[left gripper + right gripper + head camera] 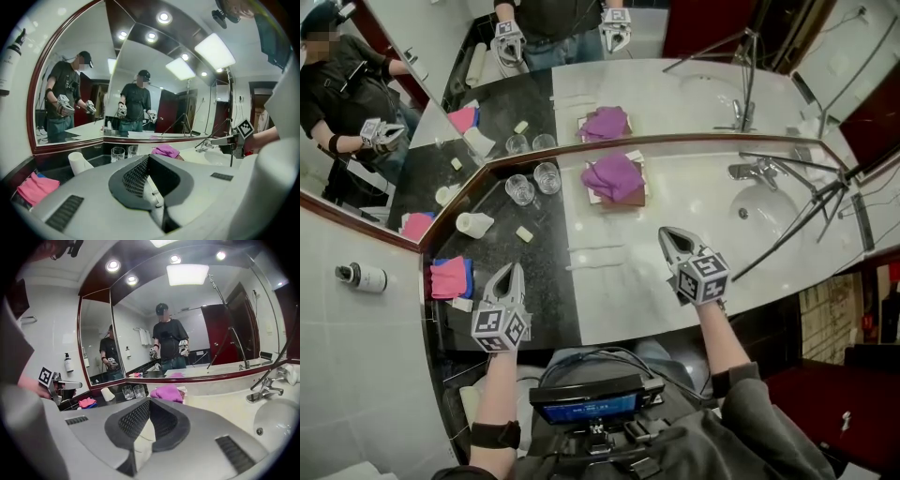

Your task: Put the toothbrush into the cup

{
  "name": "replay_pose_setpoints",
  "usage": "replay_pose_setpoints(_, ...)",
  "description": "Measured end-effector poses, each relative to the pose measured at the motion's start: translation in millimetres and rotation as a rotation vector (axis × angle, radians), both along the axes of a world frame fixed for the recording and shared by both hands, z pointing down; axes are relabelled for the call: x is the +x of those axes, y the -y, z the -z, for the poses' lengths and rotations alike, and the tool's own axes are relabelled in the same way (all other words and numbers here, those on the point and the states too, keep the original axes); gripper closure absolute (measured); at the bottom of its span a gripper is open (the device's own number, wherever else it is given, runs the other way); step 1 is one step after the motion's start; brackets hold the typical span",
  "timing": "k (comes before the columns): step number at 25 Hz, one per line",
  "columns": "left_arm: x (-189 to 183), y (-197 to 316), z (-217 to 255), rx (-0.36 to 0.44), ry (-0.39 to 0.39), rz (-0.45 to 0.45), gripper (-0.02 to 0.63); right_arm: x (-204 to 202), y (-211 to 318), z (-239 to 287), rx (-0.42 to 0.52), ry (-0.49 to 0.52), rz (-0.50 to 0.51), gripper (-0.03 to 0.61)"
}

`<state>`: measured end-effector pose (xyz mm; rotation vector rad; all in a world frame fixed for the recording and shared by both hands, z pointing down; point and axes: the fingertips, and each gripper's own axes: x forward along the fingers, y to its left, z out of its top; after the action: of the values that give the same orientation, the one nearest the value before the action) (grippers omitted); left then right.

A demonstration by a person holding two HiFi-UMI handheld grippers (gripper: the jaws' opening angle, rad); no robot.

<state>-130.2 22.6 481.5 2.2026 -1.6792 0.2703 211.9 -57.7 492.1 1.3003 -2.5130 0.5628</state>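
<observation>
A white paper cup (473, 223) lies on its side on the black part of the counter, left of two clear glasses (533, 183). Two thin pale strips (594, 249) lie on the white counter; I cannot tell whether one is the toothbrush. My left gripper (516, 269) hovers over the black counter near the front, shut and empty. My right gripper (667, 232) hangs over the white counter, shut with nothing in it. In the left gripper view the cup (78, 162) lies ahead to the left. In the right gripper view the cup (107, 394) is far ahead on the left.
A purple cloth (614, 176) sits on a tray behind the white counter. A pink cloth (448, 277) lies by the left wall. The faucet (756, 172) and sink (783, 211) are at the right, with tripod legs (806, 211) across them. Mirrors line the back.
</observation>
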Motion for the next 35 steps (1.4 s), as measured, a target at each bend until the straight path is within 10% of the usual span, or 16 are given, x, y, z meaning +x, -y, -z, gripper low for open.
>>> replay_pose_setpoints(18,5,6,0,-0.003,0.025,-0.013,0.612,-24,6,-28,-0.009,-0.174,0.145,0.560)
replay_pose_setpoints(35,-6,3,-18,-0.043,0.041,-0.002,0.612,-128,-50,-135,0.082,-0.780,0.908,0.445)
